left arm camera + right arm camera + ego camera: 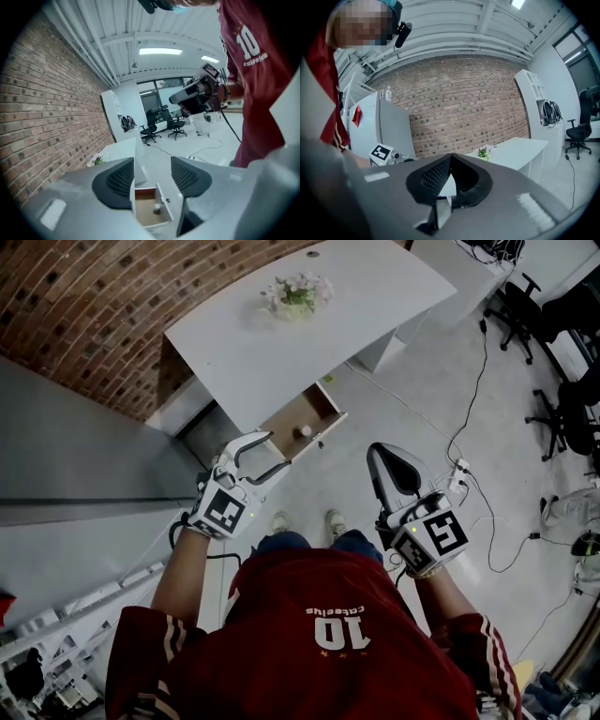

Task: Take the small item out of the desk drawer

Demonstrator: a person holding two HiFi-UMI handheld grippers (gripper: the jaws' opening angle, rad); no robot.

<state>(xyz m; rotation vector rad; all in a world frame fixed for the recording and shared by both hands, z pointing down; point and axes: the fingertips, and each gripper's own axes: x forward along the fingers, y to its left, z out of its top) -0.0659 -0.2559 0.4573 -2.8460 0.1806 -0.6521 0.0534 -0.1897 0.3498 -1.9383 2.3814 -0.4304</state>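
The white desk [253,343] has its wooden drawer [323,406] pulled out toward me. A small pale cylindrical item [305,432] stands upright inside it, also in the left gripper view as the item [157,209] on the drawer floor [146,208]. My left gripper [276,453] hangs open just in front of and left of the drawer, above the floor, with nothing between its jaws; the left gripper [152,176] frames the drawer in its gap. My right gripper [379,454] is held to the right, away from the desk. The right gripper [450,164] has its jaws shut and empty.
A small flower pot [297,294] stands on the desk top. A brick wall [75,306] runs behind the desk, and a grey cabinet [75,456] stands at the left. Cables [478,381] trail over the floor; office chairs [520,296] stand far right.
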